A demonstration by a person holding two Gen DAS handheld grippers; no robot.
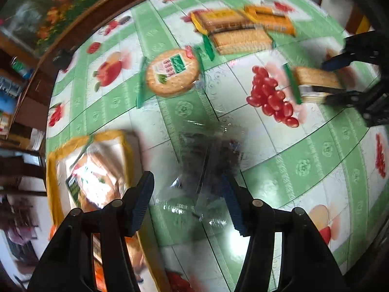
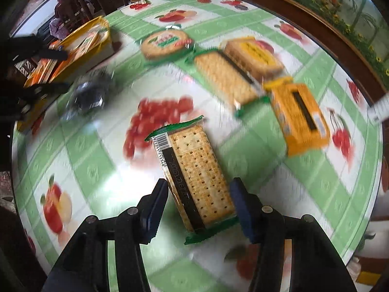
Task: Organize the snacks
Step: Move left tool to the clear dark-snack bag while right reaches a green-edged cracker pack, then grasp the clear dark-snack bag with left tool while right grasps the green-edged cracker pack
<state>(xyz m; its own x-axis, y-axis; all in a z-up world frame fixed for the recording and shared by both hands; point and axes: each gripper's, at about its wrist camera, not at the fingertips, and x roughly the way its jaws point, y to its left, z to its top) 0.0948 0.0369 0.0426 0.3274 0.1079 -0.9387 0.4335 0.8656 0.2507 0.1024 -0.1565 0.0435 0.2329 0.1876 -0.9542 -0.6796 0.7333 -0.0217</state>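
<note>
Round table under a glossy green-and-white fruit-print cloth (image 2: 255, 146), right gripper (image 2: 198, 206) clamped on a rectangular green-edged cracker packet (image 2: 194, 172), left gripper (image 1: 188, 199) with jaws parted around a blurred clear wrapper of dark snacks (image 1: 209, 160), grip unclear, yellow cardboard box (image 1: 58, 160) beside it.
</note>
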